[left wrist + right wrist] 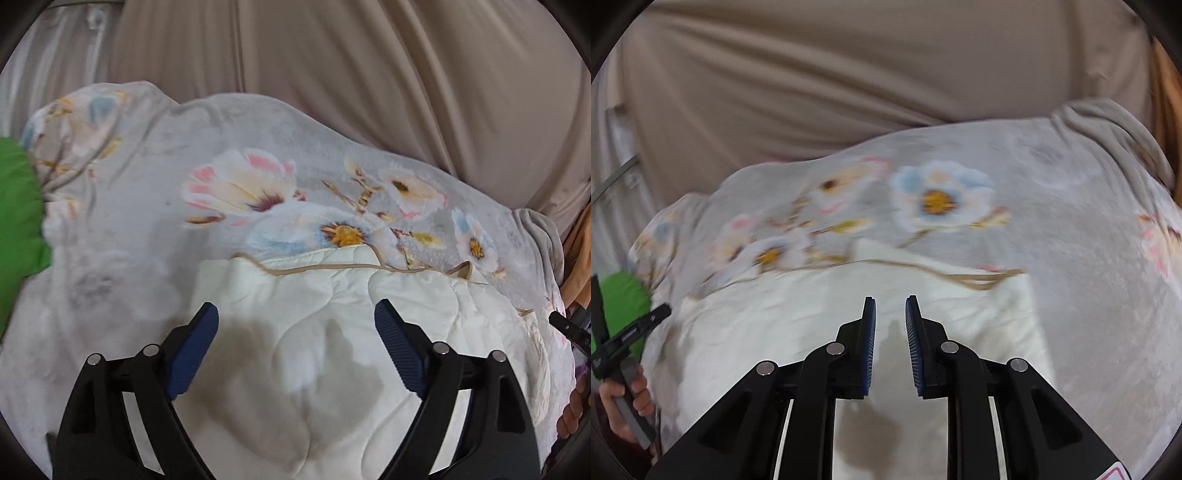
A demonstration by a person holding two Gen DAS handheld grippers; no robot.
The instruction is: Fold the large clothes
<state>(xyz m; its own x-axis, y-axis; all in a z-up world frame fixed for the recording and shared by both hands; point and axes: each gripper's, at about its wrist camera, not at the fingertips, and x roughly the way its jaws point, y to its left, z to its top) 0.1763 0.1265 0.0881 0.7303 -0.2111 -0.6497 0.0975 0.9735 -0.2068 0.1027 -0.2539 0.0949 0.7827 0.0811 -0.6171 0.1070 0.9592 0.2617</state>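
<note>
Beige curtains [369,74] hang across the far side, and in front of them a grey floral blanket [155,155] covers the bed. On its near part lies the cream quilted piece [295,295], its tan-piped edge on the far side. The left gripper [295,314] hangs above it, jaws wide apart, nothing between them. The right gripper [890,306] hangs over it too, jaws narrowly parted, empty. Something green [18,221] sits far left.
</note>
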